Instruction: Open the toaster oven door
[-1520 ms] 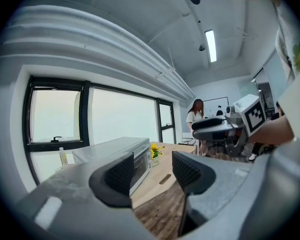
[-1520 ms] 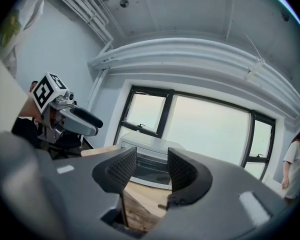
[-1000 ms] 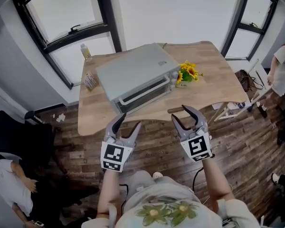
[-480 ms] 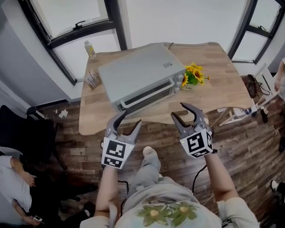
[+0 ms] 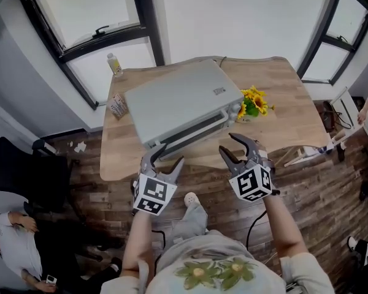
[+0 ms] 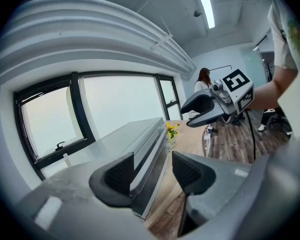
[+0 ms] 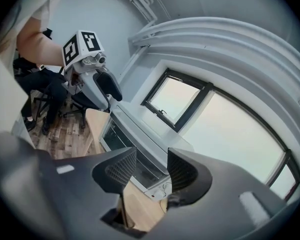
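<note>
A silver toaster oven stands on the wooden table, its glass door closed and facing me. My left gripper is open just in front of the door's left part, touching nothing. In the left gripper view the oven lies beyond the open left gripper. My right gripper is open near the door's right end, over the table's front edge. In the right gripper view the oven is seen past the empty right gripper.
A pot of sunflowers sits right of the oven. A small bottle and a carton stand at the table's left. Windows lie behind the table. A dark chair and a seated person are on the left.
Both grippers have moved forward, closer to the oven's front, and the table looks nearer. Both jaws stay open and the door stays closed.
</note>
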A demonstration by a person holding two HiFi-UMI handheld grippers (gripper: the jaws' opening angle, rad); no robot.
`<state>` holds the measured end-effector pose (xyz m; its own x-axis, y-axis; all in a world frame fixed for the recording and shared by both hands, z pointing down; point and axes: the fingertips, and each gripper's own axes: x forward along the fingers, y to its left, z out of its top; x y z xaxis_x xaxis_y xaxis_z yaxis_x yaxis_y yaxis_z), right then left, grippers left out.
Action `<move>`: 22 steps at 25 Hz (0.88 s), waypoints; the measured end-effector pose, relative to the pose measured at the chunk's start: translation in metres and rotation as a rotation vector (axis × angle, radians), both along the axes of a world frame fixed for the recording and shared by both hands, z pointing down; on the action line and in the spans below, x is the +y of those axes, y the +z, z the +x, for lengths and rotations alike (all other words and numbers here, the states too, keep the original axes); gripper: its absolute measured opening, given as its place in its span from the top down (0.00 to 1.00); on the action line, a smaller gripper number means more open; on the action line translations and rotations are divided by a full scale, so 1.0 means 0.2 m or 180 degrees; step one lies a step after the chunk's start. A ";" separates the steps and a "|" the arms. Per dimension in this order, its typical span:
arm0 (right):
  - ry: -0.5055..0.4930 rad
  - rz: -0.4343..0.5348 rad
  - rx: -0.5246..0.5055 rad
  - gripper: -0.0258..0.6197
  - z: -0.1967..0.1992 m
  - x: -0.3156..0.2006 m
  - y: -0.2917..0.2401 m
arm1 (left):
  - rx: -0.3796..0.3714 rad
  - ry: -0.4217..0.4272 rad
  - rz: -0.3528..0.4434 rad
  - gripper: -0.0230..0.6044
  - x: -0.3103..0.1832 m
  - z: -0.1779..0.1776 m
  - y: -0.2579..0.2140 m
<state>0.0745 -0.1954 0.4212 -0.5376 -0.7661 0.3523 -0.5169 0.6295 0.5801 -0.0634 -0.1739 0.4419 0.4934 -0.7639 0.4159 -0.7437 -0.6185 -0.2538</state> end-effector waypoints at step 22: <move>-0.0402 -0.0219 0.0803 0.67 -0.13 -0.38 0.29 | -0.0518 0.0176 -0.0383 0.58 -0.22 -0.01 0.27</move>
